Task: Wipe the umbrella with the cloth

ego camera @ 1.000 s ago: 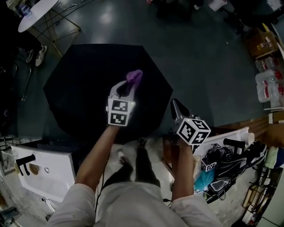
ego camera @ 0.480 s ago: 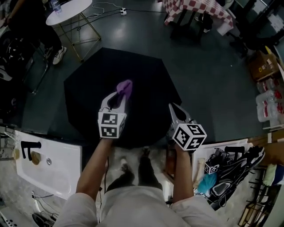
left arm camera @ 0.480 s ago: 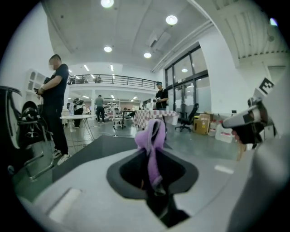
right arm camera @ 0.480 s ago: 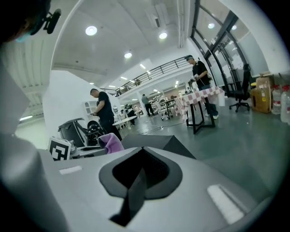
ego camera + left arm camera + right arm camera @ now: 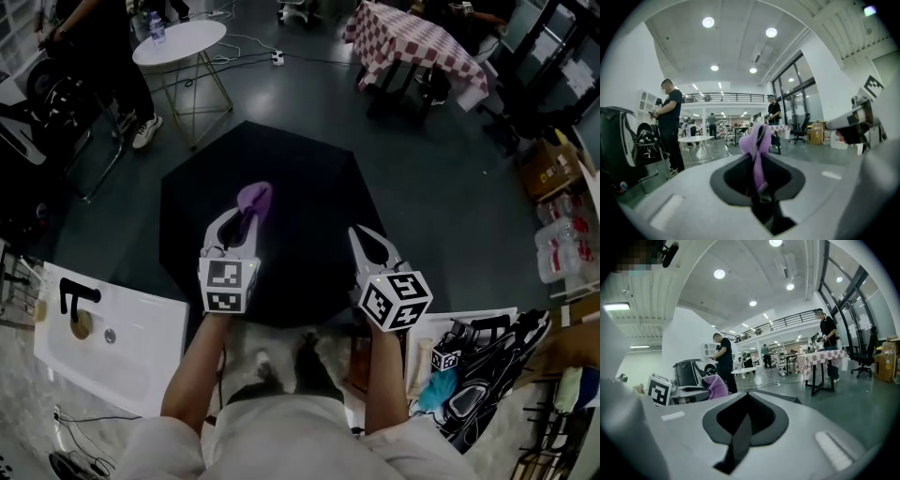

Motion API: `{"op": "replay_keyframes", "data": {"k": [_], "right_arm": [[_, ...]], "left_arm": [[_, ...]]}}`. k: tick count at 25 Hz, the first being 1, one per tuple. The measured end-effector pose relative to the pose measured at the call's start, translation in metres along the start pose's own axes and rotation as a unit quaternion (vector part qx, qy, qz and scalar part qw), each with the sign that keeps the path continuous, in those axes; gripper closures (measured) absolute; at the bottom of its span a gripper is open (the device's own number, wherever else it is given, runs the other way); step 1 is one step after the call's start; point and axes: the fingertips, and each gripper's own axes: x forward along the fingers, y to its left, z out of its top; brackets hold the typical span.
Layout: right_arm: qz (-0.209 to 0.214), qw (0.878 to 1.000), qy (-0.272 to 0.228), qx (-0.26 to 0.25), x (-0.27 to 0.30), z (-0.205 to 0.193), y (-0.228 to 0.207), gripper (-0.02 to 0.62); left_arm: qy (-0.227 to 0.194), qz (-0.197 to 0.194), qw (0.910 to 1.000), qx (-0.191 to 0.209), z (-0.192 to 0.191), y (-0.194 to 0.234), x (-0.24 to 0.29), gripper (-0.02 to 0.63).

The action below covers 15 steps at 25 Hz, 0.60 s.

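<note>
Both grippers sit lower and closer to the operator than half a second ago, and the head view has tilted up to take in more of the room.

**Head view.** The umbrella (image 5: 309, 202) lies open on the floor, black canopy upward, directly ahead of the operator's feet. The left gripper (image 5: 244, 216) is clamped on the cloth (image 5: 255, 195), a purple bunch that projects past the jaw tips over the middle of the canopy. The right gripper (image 5: 360, 238) is over the canopy's right edge, jaws together, holding nothing. Contact between cloth and canopy cannot be confirmed from this angle.

**Left gripper view.** The cloth (image 5: 758, 145) is pinched between the jaws and stands upright. The camera looks level across the room, so the cloth is probably held clear of the canopy; no wiping stroke is judged to be in progress.

**Right gripper view.** The jaws meet along a single seam with nothing between them. The cloth (image 5: 716, 385) appears off to the left.

**Surroundings.** A round white table (image 5: 178, 42) and a checkered table (image 5: 412, 37) stand beyond the far edge of the umbrella, well apart from it. A white panel (image 5: 131, 347) and a heap of bags (image 5: 492, 361) flank the operator. Nothing lies on the canopy to obstruct a stroke.
</note>
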Motion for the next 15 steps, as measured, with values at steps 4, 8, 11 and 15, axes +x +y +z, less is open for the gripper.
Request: {"op": "replay_keyframes", "data": {"k": [4, 8, 11, 15], "right_arm": [[0.009, 1.000, -0.010, -0.025, -0.015, 0.017, 0.032, 0.590], [0.011, 0.999, -0.019, -0.035, -0.031, 0.031, 0.054, 0.590], [0.011, 0.998, -0.024, -0.053, -0.041, 0.041, 0.066, 0.589], [0.025, 0.998, -0.037, -0.054, -0.055, 0.050, 0.083, 0.591]], "left_arm": [[-0.019, -0.009, 0.9998, -0.003, 0.024, -0.002, -0.027, 0.535], [-0.032, -0.029, 0.9991, 0.000, 0.041, -0.010, -0.047, 0.534], [-0.038, -0.044, 0.9983, -0.007, 0.051, -0.016, -0.062, 0.534], [-0.043, -0.064, 0.9970, 0.003, 0.058, -0.026, -0.080, 0.534]]}}
